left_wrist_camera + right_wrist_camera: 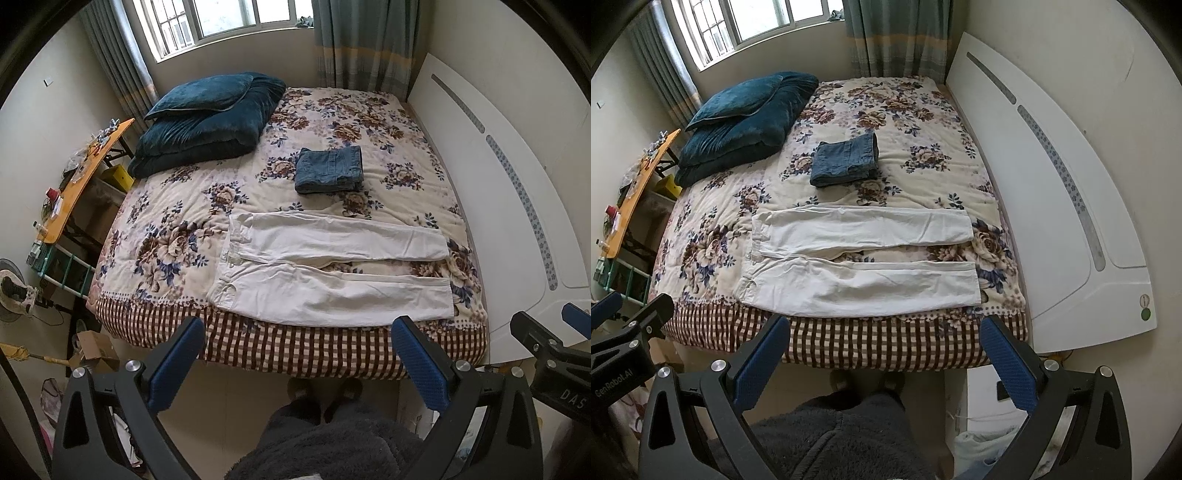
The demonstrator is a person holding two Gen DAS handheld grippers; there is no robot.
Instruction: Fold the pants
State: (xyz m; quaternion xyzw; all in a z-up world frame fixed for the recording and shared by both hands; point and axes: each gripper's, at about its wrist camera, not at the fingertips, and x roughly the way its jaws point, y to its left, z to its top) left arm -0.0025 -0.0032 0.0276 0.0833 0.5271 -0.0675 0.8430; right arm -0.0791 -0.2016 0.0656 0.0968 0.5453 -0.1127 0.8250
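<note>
white pants spread on a bed, two released claws held back

a pair of white pants (332, 273) lies flat and unfolded on a bed (177, 236) covered by a floral blanket. the pants sit along the near edge of the bed, waistband to the left, both legs stretched to the right and slightly apart, with a strip of blanket showing between them.

the left gripper (297, 365) is held above the floor in front of the bed, its blue-padded fingers spread wide and holding nothing. the right gripper (884, 363) is held the same way just beside it, also released and empty. neither touches the pants.

farther back, near the middle of the bed, rests a folded pair of blue jeans (328, 170), apart from the white pants. a dark teal pillow (199, 96) lies on a folded teal quilt (207, 136) at the far left corner, below a window (221, 18). a white headboard (498, 166) runs along the right side.
</note>
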